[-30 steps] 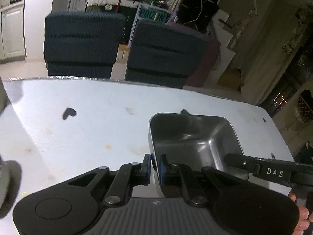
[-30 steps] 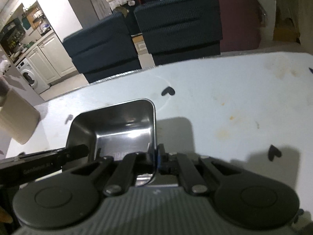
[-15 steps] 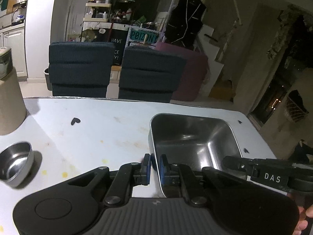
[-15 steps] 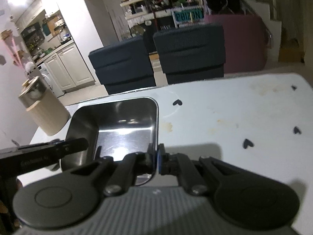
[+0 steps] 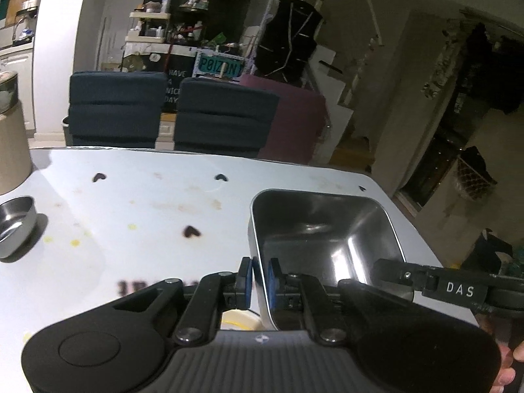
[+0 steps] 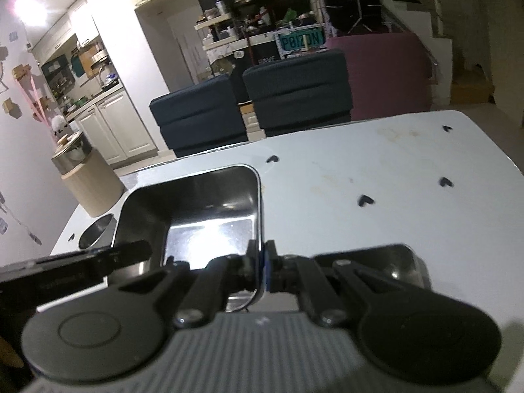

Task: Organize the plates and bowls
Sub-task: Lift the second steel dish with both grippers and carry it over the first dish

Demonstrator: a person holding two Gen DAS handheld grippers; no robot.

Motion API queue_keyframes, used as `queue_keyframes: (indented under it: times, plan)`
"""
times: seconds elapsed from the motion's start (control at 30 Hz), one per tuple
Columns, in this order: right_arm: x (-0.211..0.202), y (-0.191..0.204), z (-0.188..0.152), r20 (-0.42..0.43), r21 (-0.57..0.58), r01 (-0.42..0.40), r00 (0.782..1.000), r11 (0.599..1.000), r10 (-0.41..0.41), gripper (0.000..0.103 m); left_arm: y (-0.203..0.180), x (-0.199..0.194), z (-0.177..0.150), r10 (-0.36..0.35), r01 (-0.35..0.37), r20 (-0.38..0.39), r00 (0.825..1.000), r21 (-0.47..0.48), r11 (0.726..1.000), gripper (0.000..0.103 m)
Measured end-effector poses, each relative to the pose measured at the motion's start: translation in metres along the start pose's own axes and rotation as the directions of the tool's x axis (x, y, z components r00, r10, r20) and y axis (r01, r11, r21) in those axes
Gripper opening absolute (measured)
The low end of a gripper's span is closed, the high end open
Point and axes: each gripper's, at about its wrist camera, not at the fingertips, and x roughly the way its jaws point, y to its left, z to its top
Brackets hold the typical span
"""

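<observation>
A square steel tray is held off the white table by both grippers. My left gripper is shut on the tray's left wall. My right gripper is shut on the tray's right wall. The tray is empty inside. The right gripper's arm shows in the left wrist view, and the left one's in the right wrist view. A small round steel bowl sits on the table at the left; it also shows in the right wrist view.
A beige canister with a metal lid stands at the table's far left corner. Something pale yellow shows under the left gripper. Another steel piece lies under the right gripper. Two dark chairs stand behind the table.
Both grippers have lifted the tray and pulled it back toward the near edge, tilting up. More of the room, the small bowl and the canister have come into view.
</observation>
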Motion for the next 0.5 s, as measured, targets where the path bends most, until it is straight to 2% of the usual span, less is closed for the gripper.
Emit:
queue_keyframes:
  times: [0.3,0.5]
  plan:
    - [-0.009,-0.024,-0.010,0.022,0.042,0.058,0.998,0.997,-0.059,0.005,-0.029,0.031,-0.009,-0.027,0.028,-0.040,0.999,0.021,0.999,0.010]
    - [-0.004,-0.031,-0.011,0.032,0.034,0.146,0.989,0.989,-0.147,0.005,-0.041,0.053,-0.016,-0.043,0.047,-0.085,0.995,0.053,0.997,0.010]
